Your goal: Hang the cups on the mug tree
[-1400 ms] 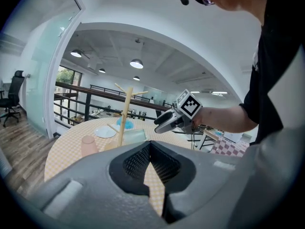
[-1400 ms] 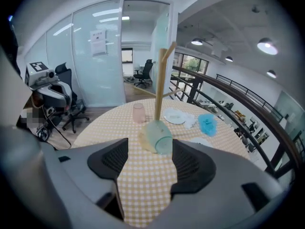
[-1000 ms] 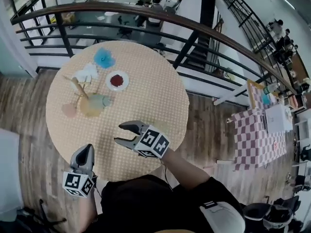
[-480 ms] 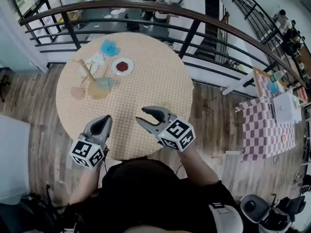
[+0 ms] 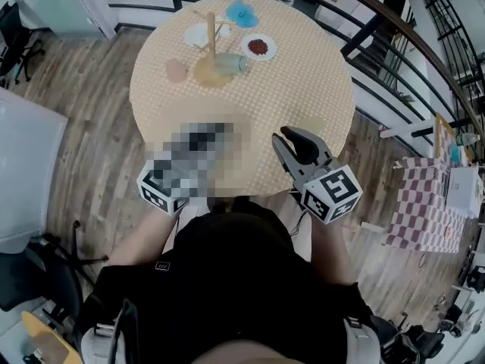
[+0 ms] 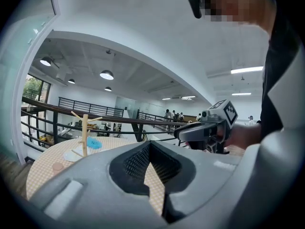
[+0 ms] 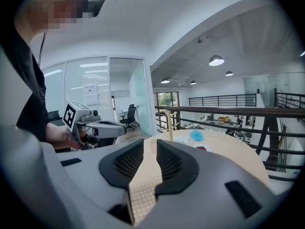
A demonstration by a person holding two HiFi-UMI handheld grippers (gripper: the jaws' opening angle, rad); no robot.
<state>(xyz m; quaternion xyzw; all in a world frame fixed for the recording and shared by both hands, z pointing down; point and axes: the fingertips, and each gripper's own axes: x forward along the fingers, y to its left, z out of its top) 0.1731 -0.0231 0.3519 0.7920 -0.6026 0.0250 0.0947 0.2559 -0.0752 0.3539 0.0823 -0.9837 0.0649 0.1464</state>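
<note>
Holding left gripper (image 6: 150, 144) pinched shut and right gripper (image 5: 280, 135) just narrowing to an empty slit at six o'clock edge of table (image 5: 303, 89), presumably before reaching for cups (image 5: 242, 14) round mug tree (image 5: 210, 36) at twelve.

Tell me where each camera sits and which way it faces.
Head view: on the person's head, looking steeply down at the table and mug tree; torso and right tool show.
Left gripper view: on the left tool, looking across the table past its shut jaws; right tool shows.
Right gripper view: on the right tool, jaws just closing, nothing between, facing the table; left tool shows.
All share the mug tree.
</note>
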